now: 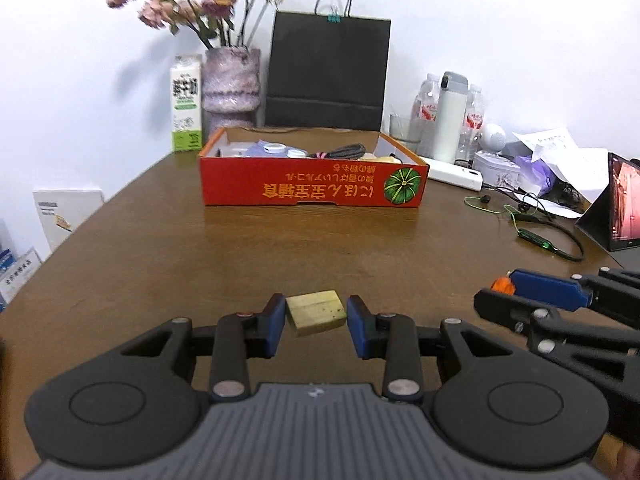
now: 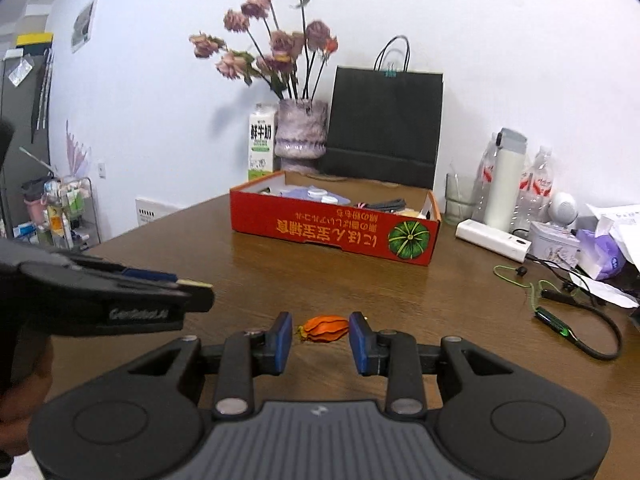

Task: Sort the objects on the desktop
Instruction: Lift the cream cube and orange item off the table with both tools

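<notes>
Ahead of the gripper stretches a brown wooden table (image 1: 160, 264). A red cardboard box (image 1: 312, 188) sits on it straight ahead. Beyond the box stand a milk carton (image 1: 185, 108), a vase (image 1: 231, 88) and a black paper bag (image 1: 328, 76). Ahead to the right lie a white power strip (image 1: 452, 174), bottles (image 1: 428, 108), papers (image 1: 560, 160) and a green cable (image 1: 516, 220).

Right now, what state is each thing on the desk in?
Left gripper: shut on the tan block.
Right gripper: shut on the orange object.
Red box: open, items inside.
Black bag: upright, clipped at the top.
Milk carton: upright.
Tablet: screen on.
</notes>
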Motion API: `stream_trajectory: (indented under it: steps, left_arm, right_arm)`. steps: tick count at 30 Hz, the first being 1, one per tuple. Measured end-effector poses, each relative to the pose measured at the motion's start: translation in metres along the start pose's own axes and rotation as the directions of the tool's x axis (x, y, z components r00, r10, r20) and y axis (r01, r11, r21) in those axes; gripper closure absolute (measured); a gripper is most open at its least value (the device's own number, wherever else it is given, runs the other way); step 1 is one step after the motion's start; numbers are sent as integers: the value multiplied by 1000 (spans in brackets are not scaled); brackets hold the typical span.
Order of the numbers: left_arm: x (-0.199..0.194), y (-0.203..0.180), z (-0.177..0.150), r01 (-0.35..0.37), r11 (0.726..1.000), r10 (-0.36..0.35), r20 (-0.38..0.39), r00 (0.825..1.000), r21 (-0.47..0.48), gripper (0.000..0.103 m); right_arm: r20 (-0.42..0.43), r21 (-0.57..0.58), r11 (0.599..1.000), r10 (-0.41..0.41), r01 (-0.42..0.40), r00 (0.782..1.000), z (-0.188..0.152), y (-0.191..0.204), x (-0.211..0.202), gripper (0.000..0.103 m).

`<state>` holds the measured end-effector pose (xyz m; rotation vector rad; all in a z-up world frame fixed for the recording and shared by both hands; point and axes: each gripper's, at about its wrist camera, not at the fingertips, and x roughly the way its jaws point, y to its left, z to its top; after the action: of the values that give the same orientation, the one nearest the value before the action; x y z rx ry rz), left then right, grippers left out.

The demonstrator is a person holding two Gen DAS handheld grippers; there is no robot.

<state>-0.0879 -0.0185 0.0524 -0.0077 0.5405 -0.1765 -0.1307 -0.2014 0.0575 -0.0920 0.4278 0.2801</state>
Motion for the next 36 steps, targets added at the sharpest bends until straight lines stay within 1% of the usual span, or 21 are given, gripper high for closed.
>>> stream_trajectory:
  steps: [2,3,6,10,15,21,24,29,33,36]
  left_arm:
    - [-16,-1,-5,4,1000,-4,7,1000,-4,68]
    - [-26,-2,-7,17,1000,-17,13,1000,0,68]
    - [-50,-5,-12,30,999,-31,50,998,17,68]
    - [-68,-10,-12,55,998,-58,92,994,32,68]
    - [-66,-9,-10,64,998,-66,88,994,29,68]
    - [-53,-4,0,63,998,-64,85,994,17,68]
    - [-41,-1,12,64,998,-65,85,994,10,68]
    - [-14,6,46,64,998,-64,83,994,1,68]
    - [10,15,87,68,998,-67,92,993,1,68]
    - [24,21,119,72,997,-72,99,993,-6,68]
  right_arm:
    - [14,7,1000,-3,3,1000,-2,2,-15,73]
    - [19,7,1000,-4,4,1000,-3,2,-21,73]
    - [42,5,1000,-13,13,999,-6,7,-42,73]
    - [66,5,1000,-18,18,998,-7,10,-63,73]
    - [67,15,1000,-26,25,997,-4,9,-63,73]
    - [64,19,1000,-12,11,998,7,5,-45,73]
    - [64,13,1000,-11,10,998,17,3,-32,73]
    - [67,24,1000,-12,10,998,44,-8,-3,73]
    - [74,20,1000,-5,3,997,73,-19,24,73]
    - [86,32,999,10,-12,996,103,-30,46,73]
